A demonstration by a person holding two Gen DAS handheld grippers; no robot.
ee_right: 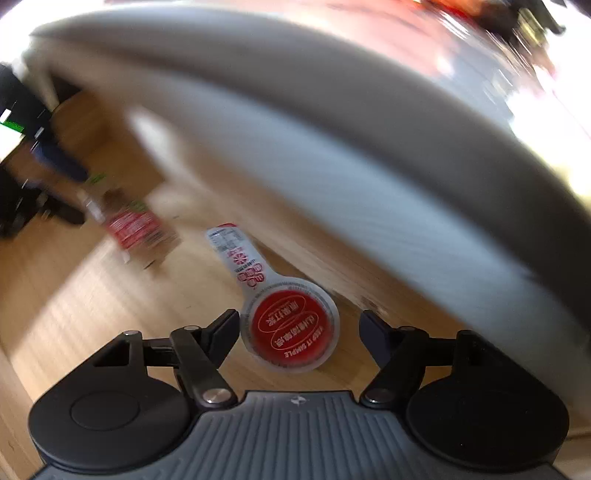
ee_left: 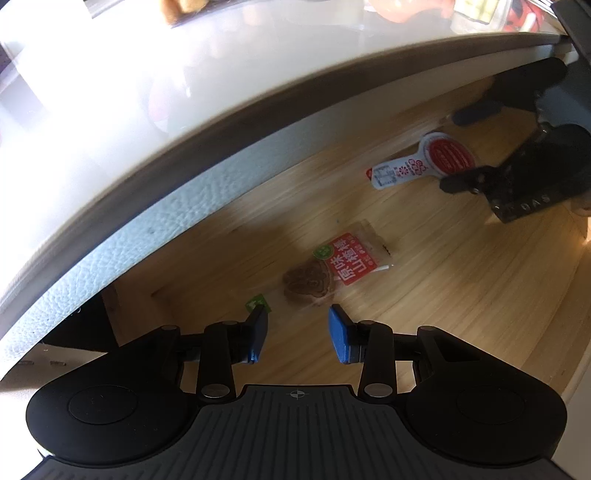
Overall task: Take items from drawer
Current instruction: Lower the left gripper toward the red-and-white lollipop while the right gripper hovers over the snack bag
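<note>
Inside the open wooden drawer (ee_left: 461,280) lie two snacks. A clear packet with a red label and a brown hawthorn disc (ee_left: 332,267) rests just beyond my left gripper (ee_left: 298,334), which is open and empty. The same packet (ee_right: 135,229) looks blurred at the left of the right wrist view. A white spoon-shaped pouch with a round red lid (ee_right: 290,325) lies between the fingers of my right gripper (ee_right: 299,334), which is open around it. From the left wrist view the pouch (ee_left: 428,160) and the right gripper (ee_left: 480,147) sit at the drawer's far right.
A pale tabletop (ee_left: 147,110) with a textured grey edge (ee_left: 122,240) overhangs the drawer. Blurred packets (ee_left: 476,14) lie on top at the back. The drawer's wooden side wall (ee_left: 576,295) rises at the right. A small green tag (ee_left: 256,302) lies by the left finger.
</note>
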